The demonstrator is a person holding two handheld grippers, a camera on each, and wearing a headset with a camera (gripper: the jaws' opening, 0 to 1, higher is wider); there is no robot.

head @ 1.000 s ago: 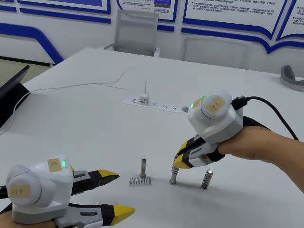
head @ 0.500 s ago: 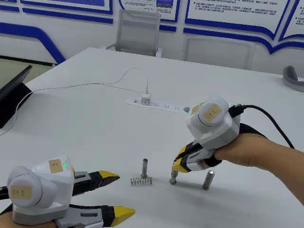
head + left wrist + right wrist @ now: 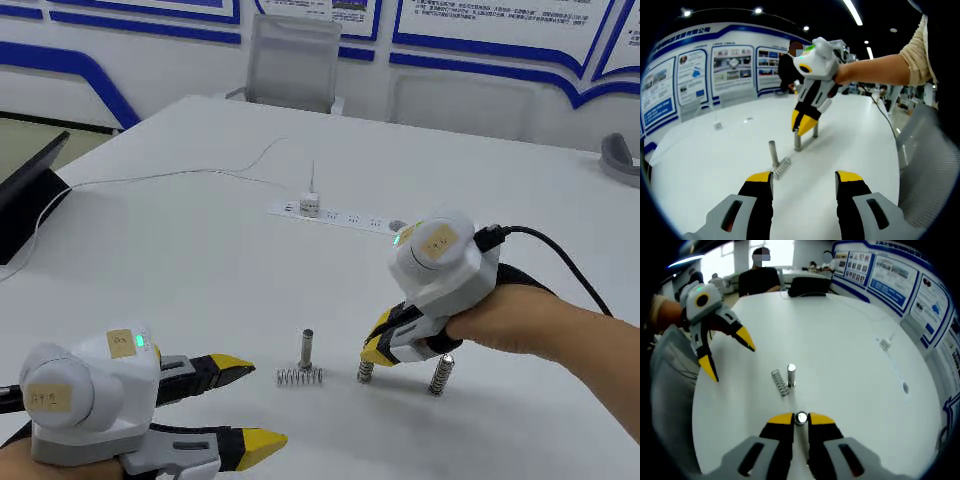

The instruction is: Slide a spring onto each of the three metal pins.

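— Right gripper (image 3: 374, 352): what's it on?
— My jaws pinch the top of the middle pin (image 3: 801, 418), which wears a spring. Left gripper (image 3: 255, 404) hangs agape, empty.
— The loose spring (image 3: 300, 376)?
— Lying on the table (image 3: 200, 250), just beside the bare pin (image 3: 306, 349). The third pin (image 3: 440, 373) wears a spring too.

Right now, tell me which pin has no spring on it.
The left pin: bare, a loose spring lying beside it; the other two wear springs.

My left tool (image 3: 265, 403) is held low, jaws wide apart; my right tool (image 3: 371, 352) tilts down, jaws pinched on a pin (image 3: 801, 418).
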